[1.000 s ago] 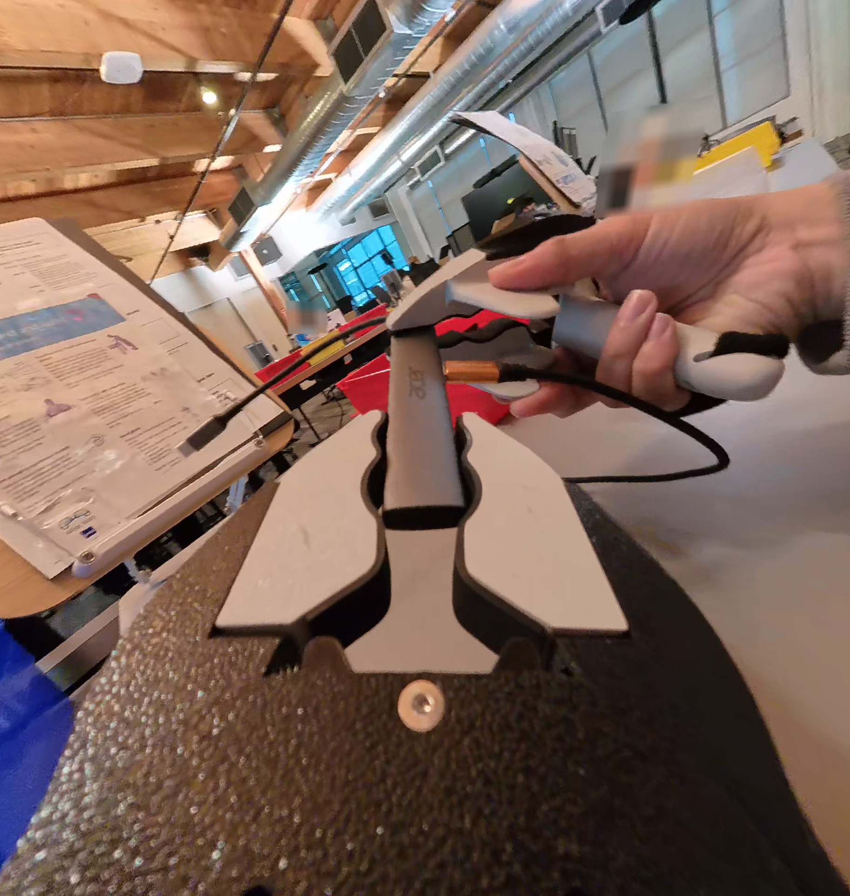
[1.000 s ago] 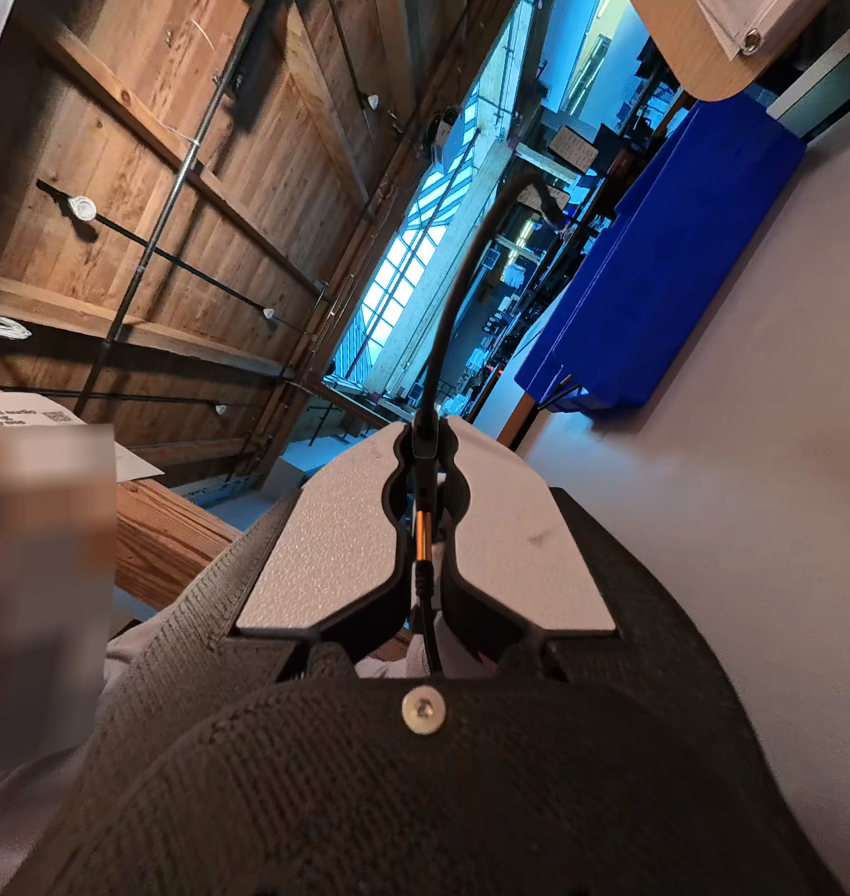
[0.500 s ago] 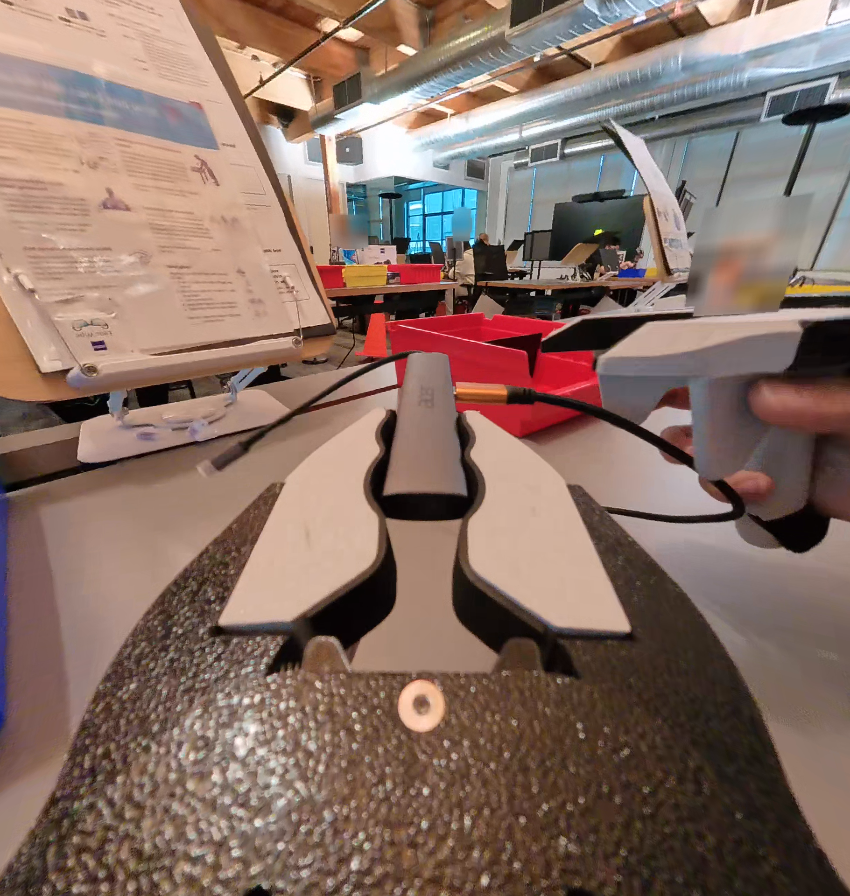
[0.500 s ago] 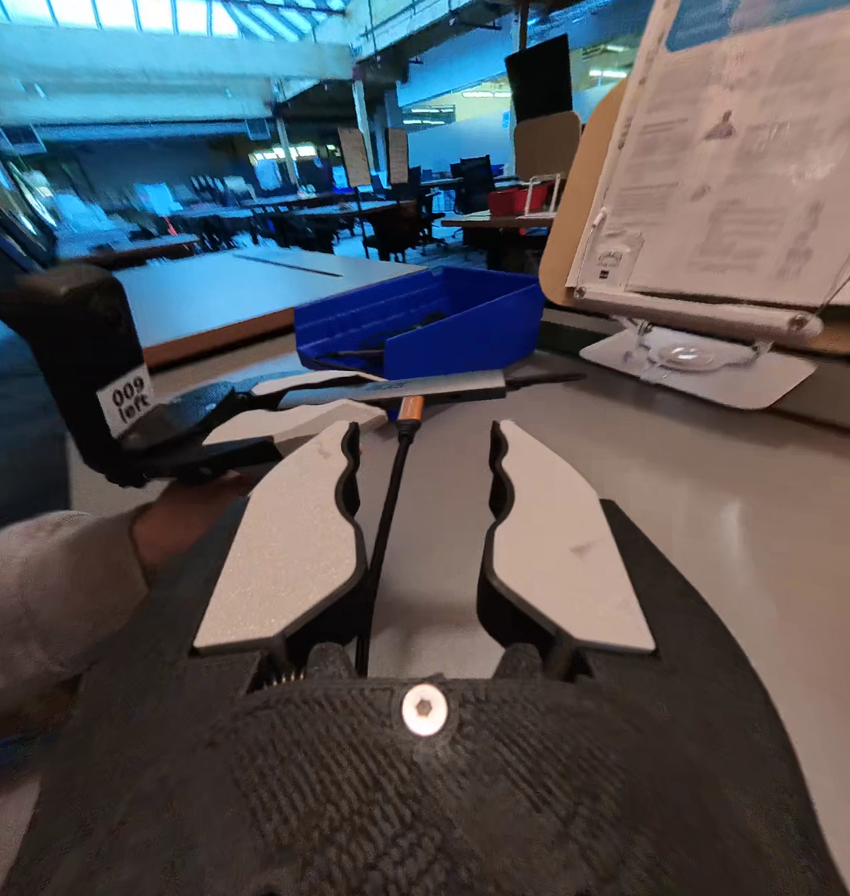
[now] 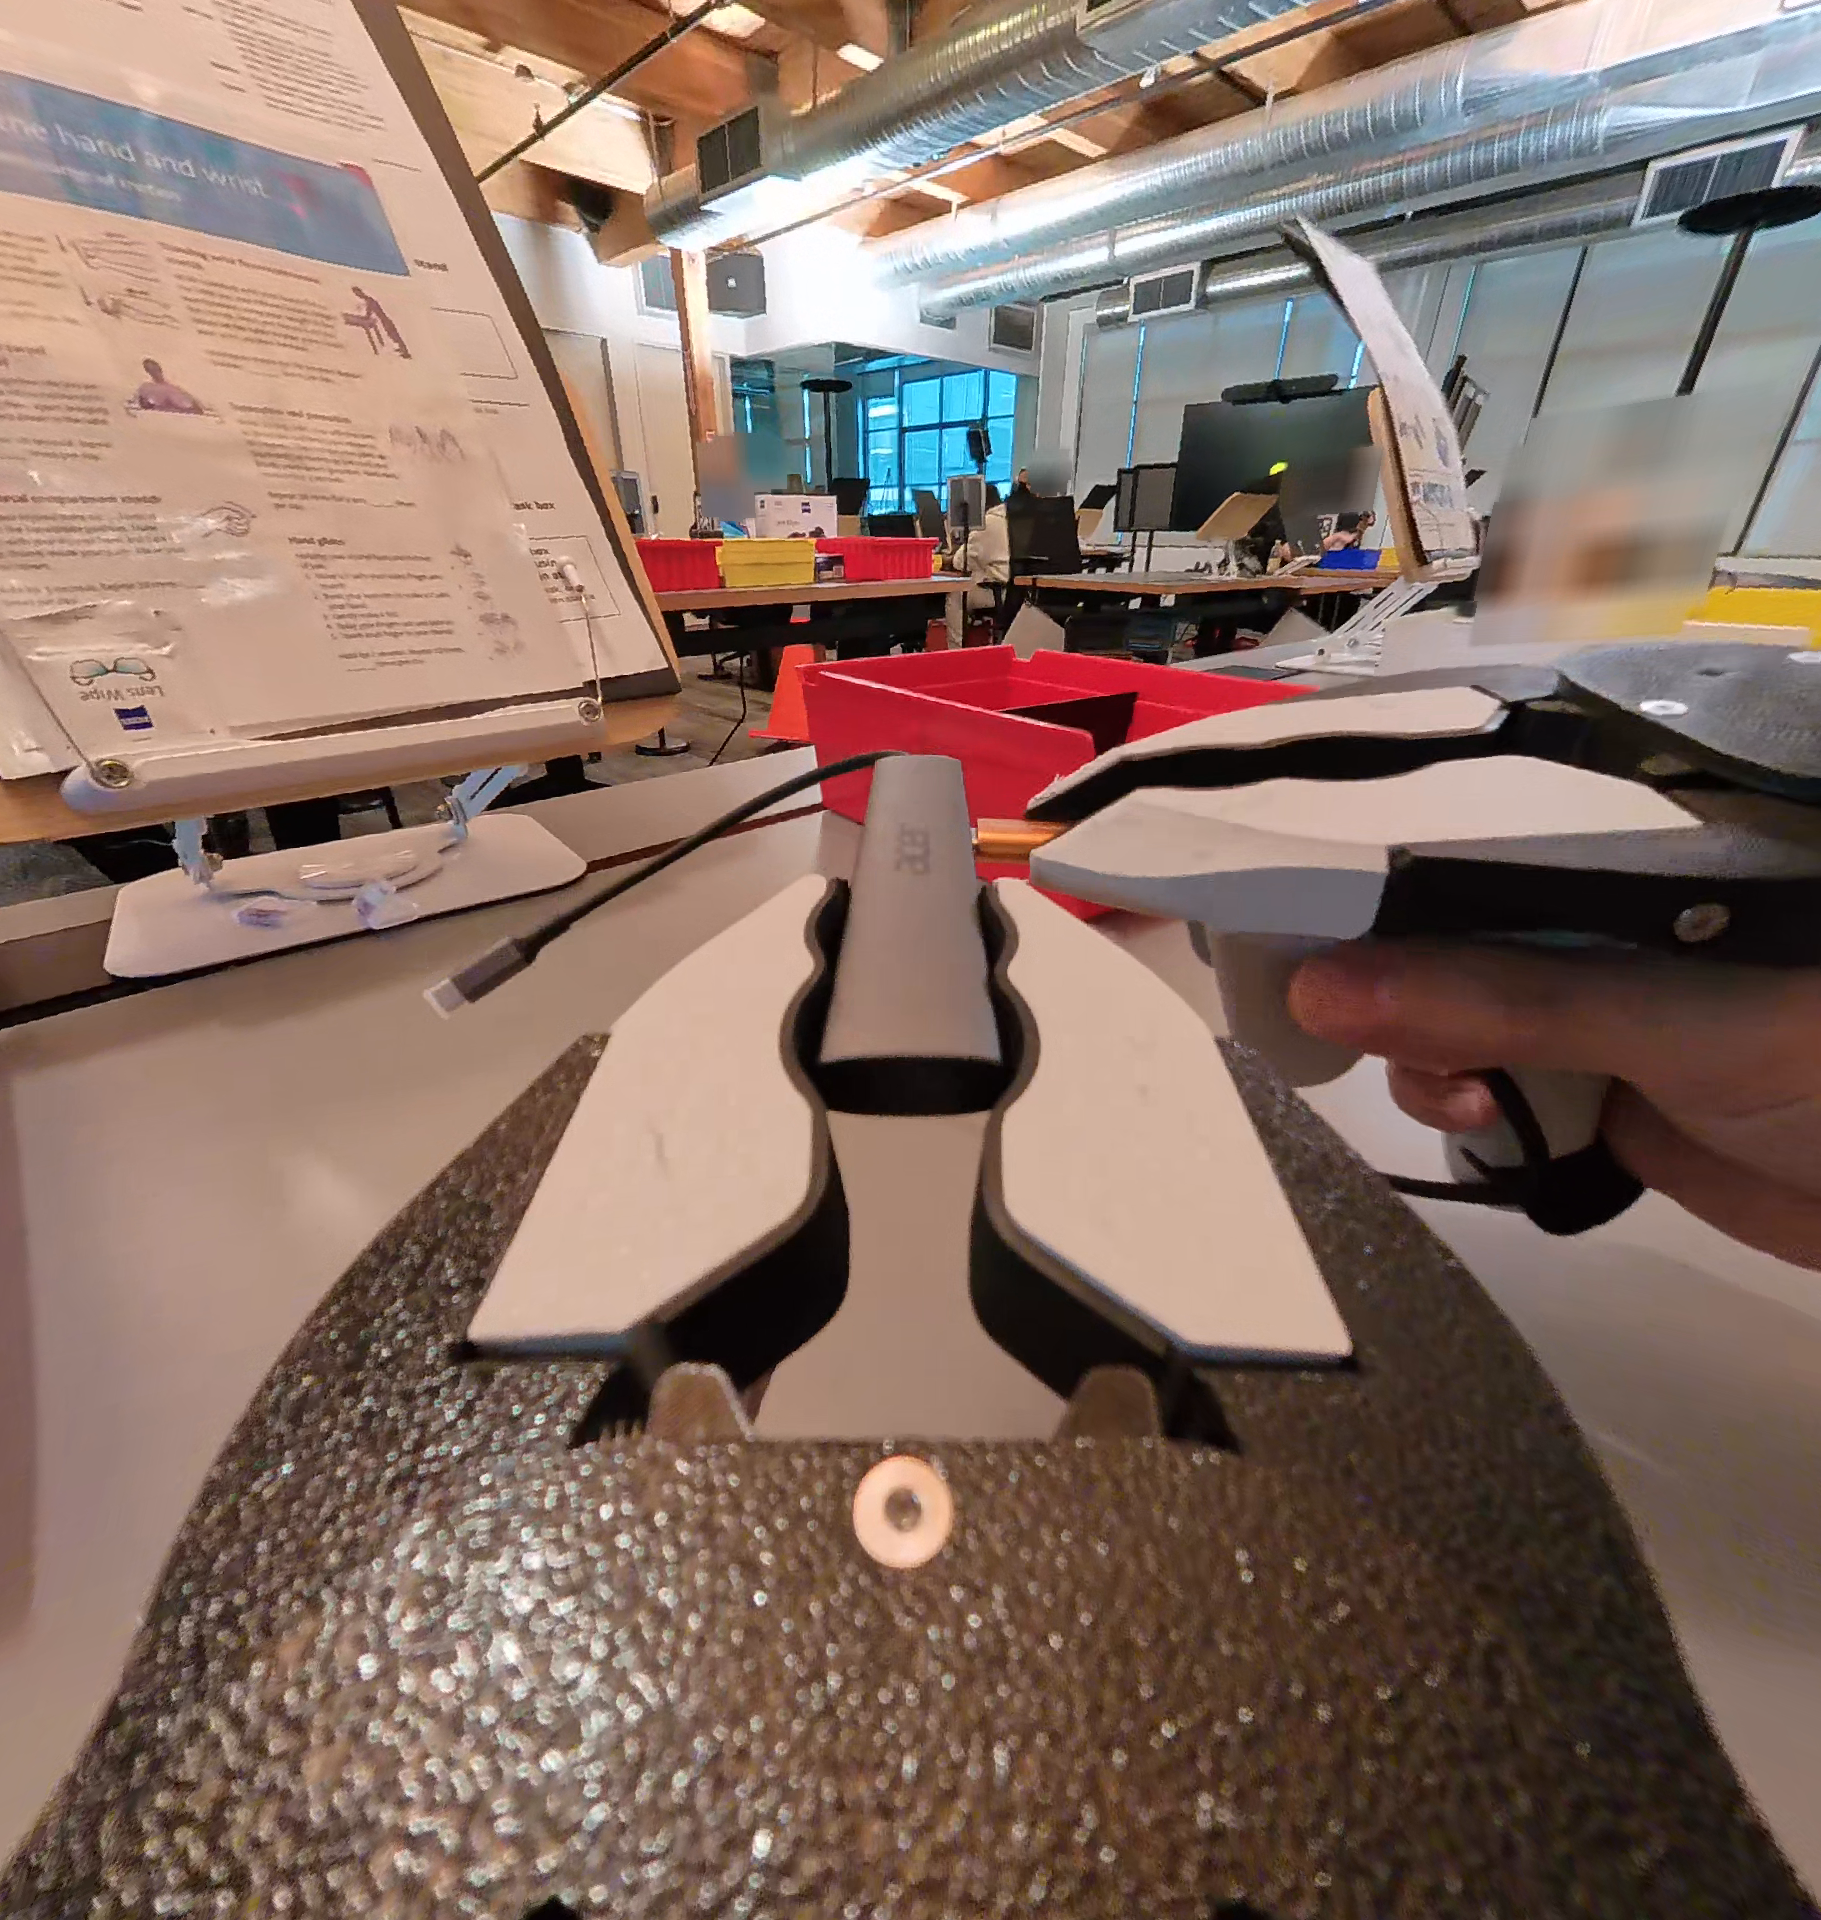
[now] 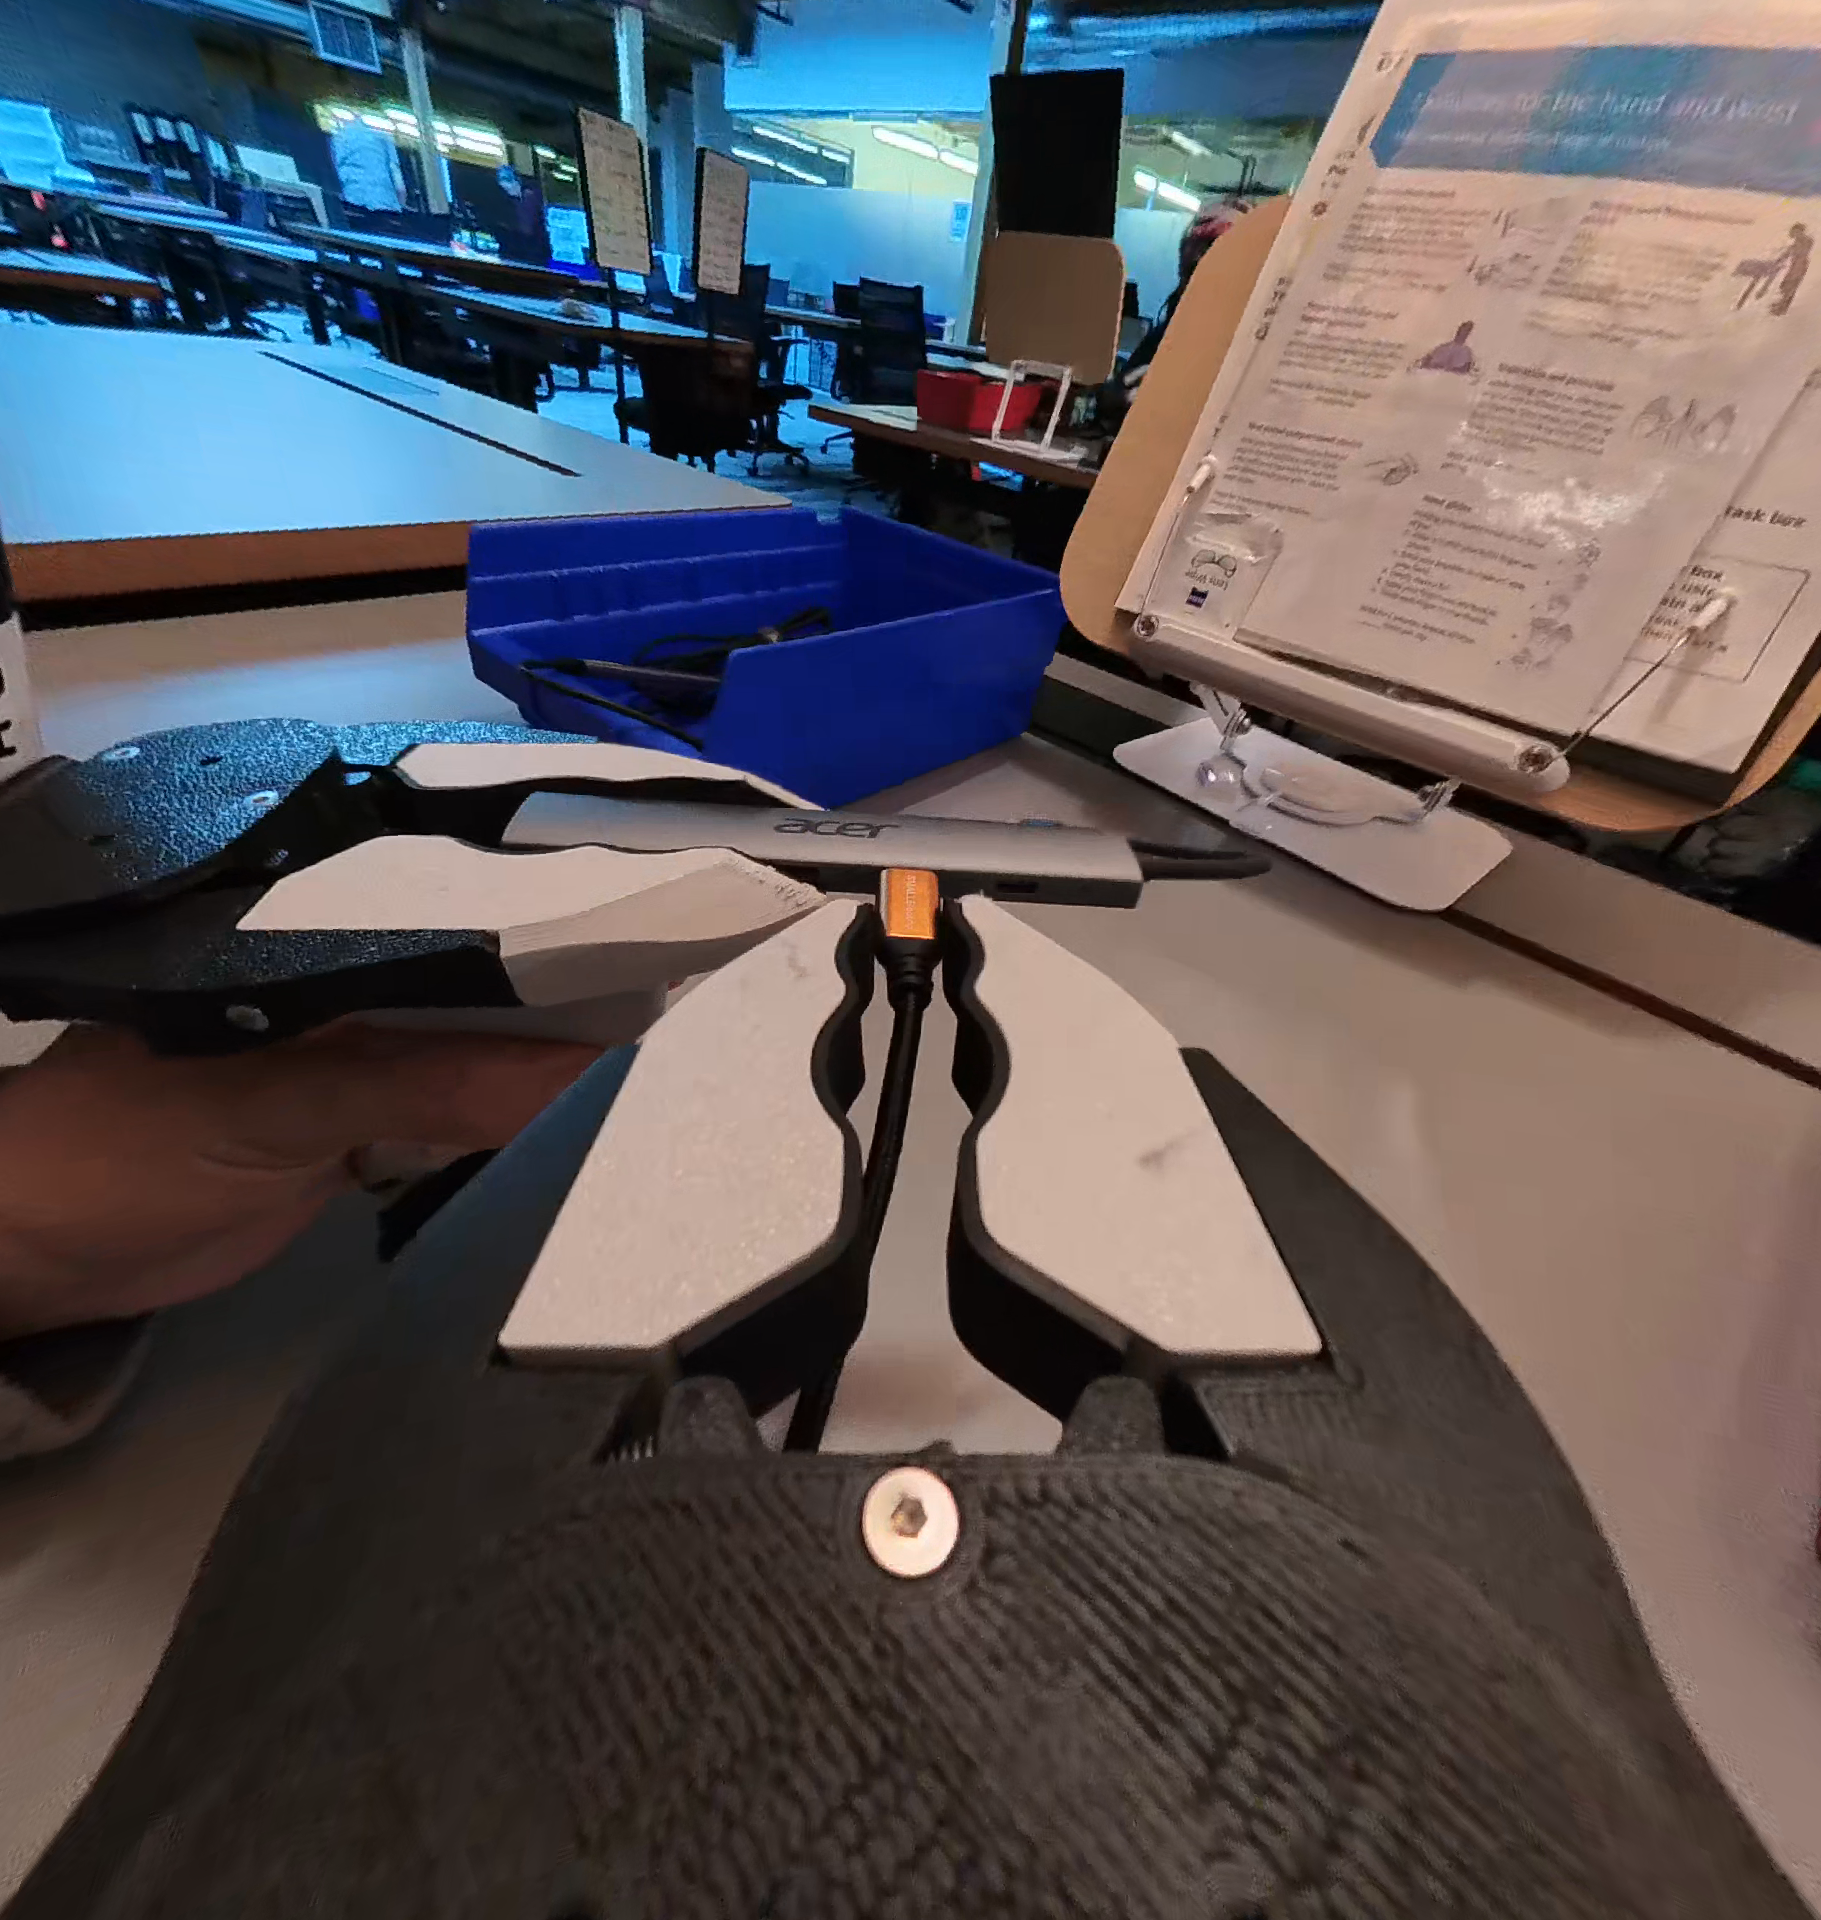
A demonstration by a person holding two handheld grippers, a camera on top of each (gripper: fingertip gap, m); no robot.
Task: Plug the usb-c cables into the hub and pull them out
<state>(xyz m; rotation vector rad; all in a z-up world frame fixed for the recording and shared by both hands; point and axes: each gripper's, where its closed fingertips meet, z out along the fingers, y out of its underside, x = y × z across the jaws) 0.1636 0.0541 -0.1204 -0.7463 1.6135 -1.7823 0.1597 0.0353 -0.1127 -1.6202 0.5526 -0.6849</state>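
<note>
My left gripper [image 5: 908, 883] is shut on a grey hub [image 5: 911, 914] and holds it level just above the table. The hub's own black cable [image 5: 667, 862] hangs off to the left and ends in a loose plug. An orange-collared usb-c plug [image 6: 908, 902] sits in the hub's side port [image 6: 833, 836]. My right gripper [image 6: 908, 909] comes in from the right, its fingers closed against this plug, and the black cable [image 6: 890, 1122] runs back between them. The left gripper [image 6: 792, 847] shows at the left of the right wrist view. The right gripper [image 5: 1036, 831] shows in the left wrist view.
A blue bin [image 6: 885, 665] with more cables stands behind the hub. A red bin [image 5: 947, 717] stands at the far right. A tilted document stand [image 5: 262, 416] on a white base sits at the table's back edge. The grey table [image 5: 210, 1143] spreads below. Left and right tips are no more than a few centimetres apart.
One second ago both grippers were tilted up, the right shut on the cable. It then opened. Now it has moved up to the hub and closed around the orange plug.
</note>
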